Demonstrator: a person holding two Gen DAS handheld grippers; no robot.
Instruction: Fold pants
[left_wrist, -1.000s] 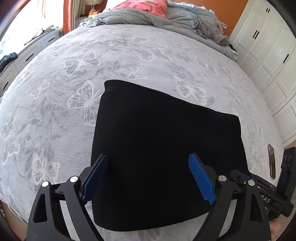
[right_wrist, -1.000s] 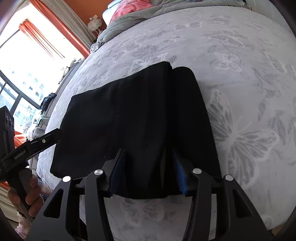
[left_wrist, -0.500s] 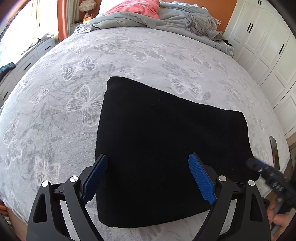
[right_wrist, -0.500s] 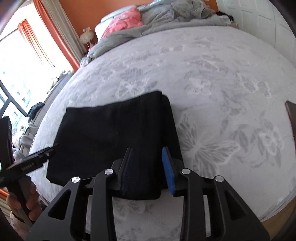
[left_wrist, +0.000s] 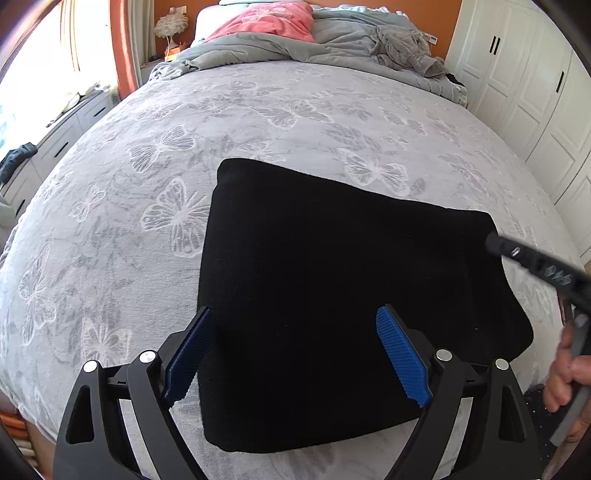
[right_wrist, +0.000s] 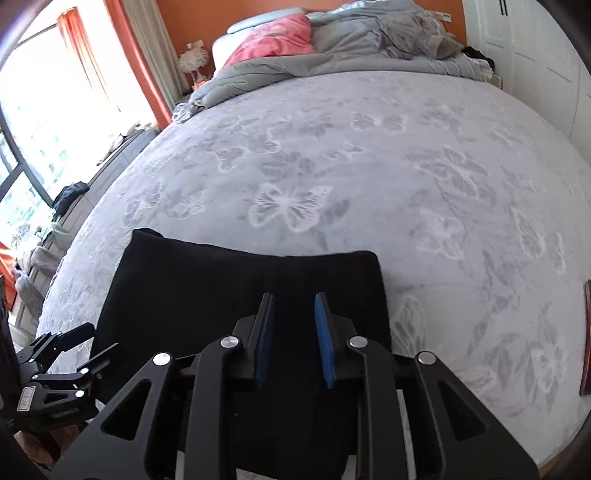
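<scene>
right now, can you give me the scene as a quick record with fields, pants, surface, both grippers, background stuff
pants: black fabric pants folded into a flat rectangle, lying near the bed's front edge
surface: grey butterfly-print bedspread
left gripper: blue-padded fingers wide apart above the pants, gripping nothing
right gripper: fingers closing, a narrow gap, no cloth visibly pinched
background: pink pillow and rumpled grey duvet at the head end, white wardrobe doors to the right

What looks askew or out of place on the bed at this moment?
Nothing stands out. The black pants lie folded in a flat, tidy rectangle on the butterfly bedspread. The left gripper is open; the right gripper, closing, holds no cloth.
</scene>
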